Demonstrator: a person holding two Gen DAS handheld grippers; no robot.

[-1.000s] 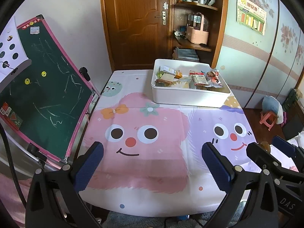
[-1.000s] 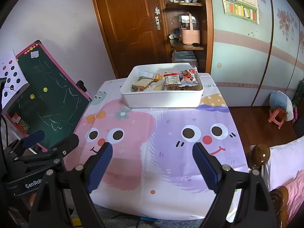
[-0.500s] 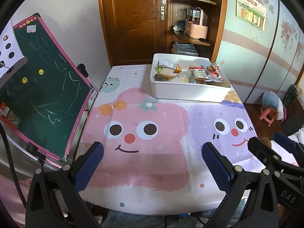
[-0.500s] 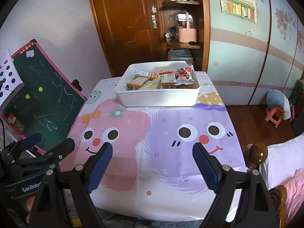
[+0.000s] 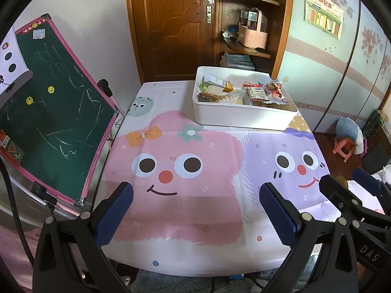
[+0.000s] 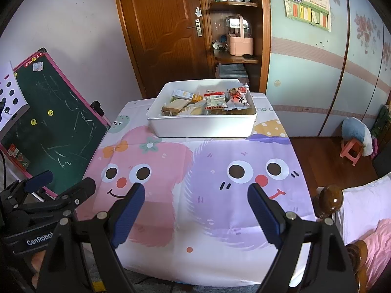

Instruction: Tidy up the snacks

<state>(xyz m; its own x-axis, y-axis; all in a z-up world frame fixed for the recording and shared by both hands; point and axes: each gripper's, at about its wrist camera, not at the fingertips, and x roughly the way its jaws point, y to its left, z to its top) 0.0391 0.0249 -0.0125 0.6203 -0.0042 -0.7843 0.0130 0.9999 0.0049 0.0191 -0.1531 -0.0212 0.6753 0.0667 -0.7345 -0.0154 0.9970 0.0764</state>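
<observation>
Blue ribbed fingers [image 5: 117, 216] [image 6: 128, 213] of both grippers spread, empty, above cartoon-printed tablecloth [image 6: 195, 175].

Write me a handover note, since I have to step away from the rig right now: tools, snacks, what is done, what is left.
Left tool: open, empty, above the near edge of the table.
Right tool: open, empty, also at the near edge.
Snacks: all piled loosely in the white bin at the far end of the table; none on the tablecloth.
Done: no sorting visible.
Left: reach the bin and organize the packets.
</observation>
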